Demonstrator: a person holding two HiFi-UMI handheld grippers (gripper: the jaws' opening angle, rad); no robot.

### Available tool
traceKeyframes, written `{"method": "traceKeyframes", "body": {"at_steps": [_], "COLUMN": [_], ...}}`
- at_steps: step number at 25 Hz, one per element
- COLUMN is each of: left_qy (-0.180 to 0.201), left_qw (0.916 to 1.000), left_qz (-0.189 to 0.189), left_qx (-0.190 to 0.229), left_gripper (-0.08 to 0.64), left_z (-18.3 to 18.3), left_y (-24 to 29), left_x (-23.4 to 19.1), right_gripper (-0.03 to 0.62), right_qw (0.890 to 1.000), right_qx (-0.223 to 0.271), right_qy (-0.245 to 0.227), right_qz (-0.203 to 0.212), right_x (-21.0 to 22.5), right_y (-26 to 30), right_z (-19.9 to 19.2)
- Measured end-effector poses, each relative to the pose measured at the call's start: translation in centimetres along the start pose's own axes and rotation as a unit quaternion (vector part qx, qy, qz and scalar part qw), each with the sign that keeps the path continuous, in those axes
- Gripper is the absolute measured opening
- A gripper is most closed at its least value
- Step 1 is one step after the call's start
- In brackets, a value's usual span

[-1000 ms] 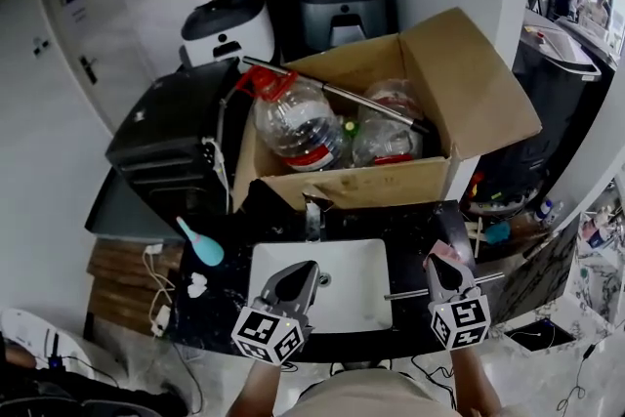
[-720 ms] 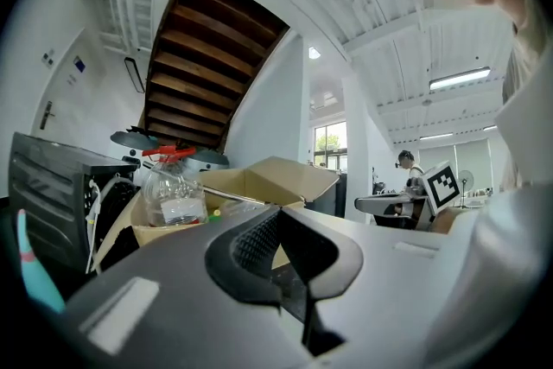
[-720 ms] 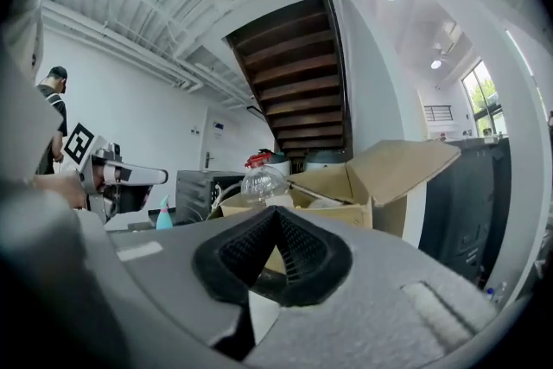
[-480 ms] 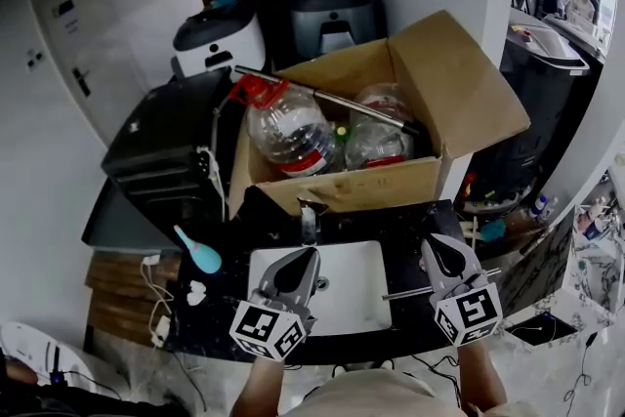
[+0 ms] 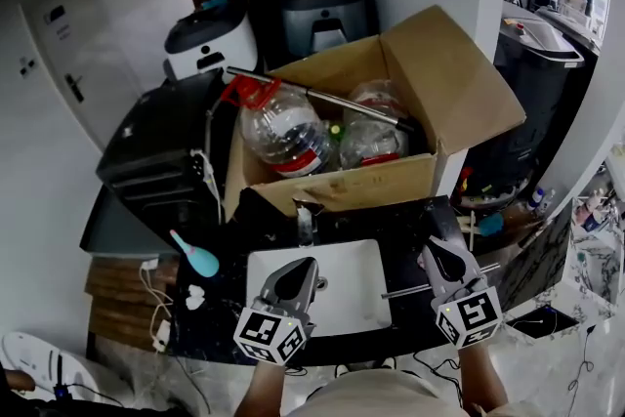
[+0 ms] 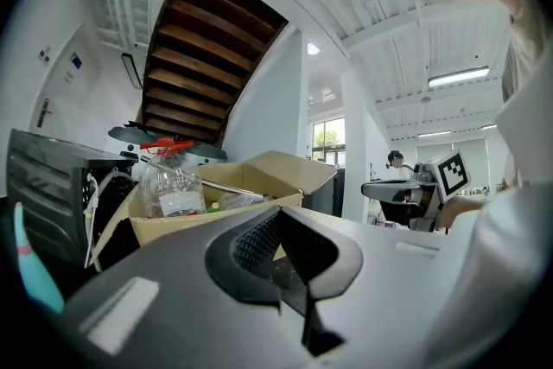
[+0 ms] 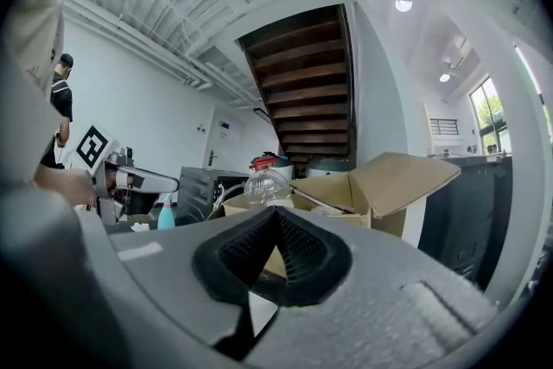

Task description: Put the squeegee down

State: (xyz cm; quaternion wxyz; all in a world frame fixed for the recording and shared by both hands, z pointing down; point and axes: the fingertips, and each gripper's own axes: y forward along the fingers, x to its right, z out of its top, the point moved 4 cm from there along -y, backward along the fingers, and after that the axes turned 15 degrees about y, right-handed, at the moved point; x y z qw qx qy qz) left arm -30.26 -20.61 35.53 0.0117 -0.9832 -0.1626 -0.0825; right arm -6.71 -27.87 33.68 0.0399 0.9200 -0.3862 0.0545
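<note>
The left tool (image 5: 301,266) hovers over the sink (image 5: 342,303), jaws together and empty. The squeegee (image 5: 405,289) lies on the bench (image 5: 220,298) beside the basin, its handle passing beneath the right tool (image 5: 437,256), which is closed on nothing. It looks best to lift that tool straight up without nudging the handle.

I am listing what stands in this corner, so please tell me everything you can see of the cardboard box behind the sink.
The cardboard box is plain brown card, open at the top, with one large flap spread up to the right. It stands upright behind the white sink, its left side close to a black appliance. Inside lie clear plastic bottles with red parts, and a thin metal rod rests slantwise across the open top.
</note>
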Motion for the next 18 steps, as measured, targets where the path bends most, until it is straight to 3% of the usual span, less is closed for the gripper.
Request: {"method": "traceKeyframes", "body": {"at_steps": [18], "left_qy": [-0.025], "left_qw": [0.9993], "left_qz": [-0.001], "left_qx": [-0.028], "left_gripper": [0.015], "left_z": [-2.6], "left_y": [-1.5], "left_x": [-0.1], "right_gripper": [0.002], "right_qw": [0.999], "right_qx": [-0.031], "right_qy": [0.019], "right_qz": [-0.015], "right_x": [0.5], "right_y": [-0.8], "right_z": [-2.9]}}
